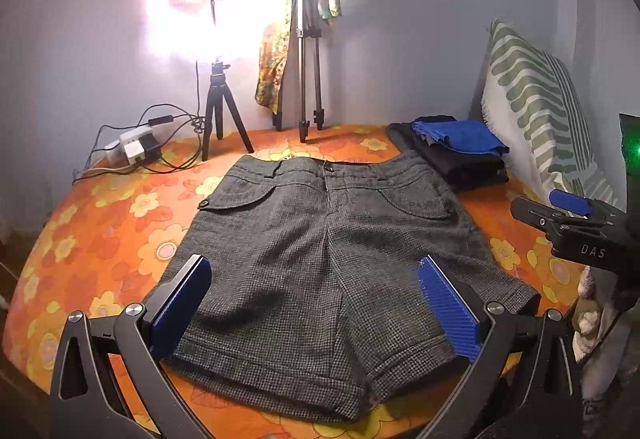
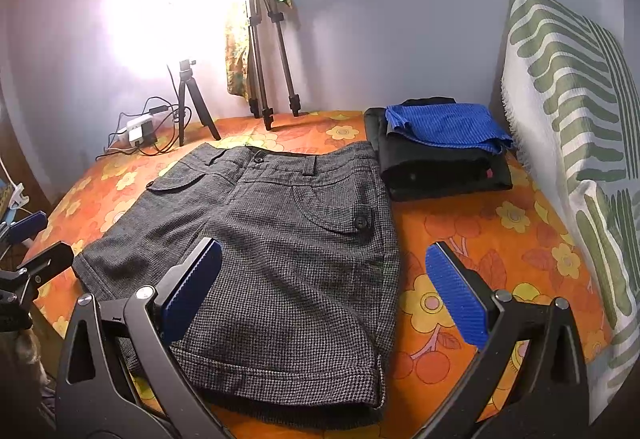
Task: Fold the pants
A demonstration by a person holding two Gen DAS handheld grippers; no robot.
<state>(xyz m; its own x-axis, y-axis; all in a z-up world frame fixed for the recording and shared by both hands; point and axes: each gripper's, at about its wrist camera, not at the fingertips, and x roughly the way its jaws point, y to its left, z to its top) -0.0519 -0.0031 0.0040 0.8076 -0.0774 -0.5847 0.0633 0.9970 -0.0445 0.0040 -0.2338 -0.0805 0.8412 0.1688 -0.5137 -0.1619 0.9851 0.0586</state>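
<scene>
Grey houndstooth shorts (image 1: 320,239) lie flat and unfolded on the orange floral bed sheet (image 1: 100,231), waistband at the far side. They also show in the right wrist view (image 2: 272,251). My left gripper (image 1: 316,303) is open above the hems of the two legs, holding nothing. My right gripper (image 2: 324,291) is open above the shorts' right leg and its outer edge, holding nothing. The right gripper also shows in the left wrist view (image 1: 568,215) at the right edge. The left gripper shows at the left edge of the right wrist view (image 2: 24,239).
A stack of folded black and blue clothes (image 2: 440,147) sits at the back right beside a green-striped pillow (image 2: 572,119). Two tripods (image 1: 306,51) and a power strip with cables (image 1: 136,147) stand at the back by the wall. A bright lamp glares there.
</scene>
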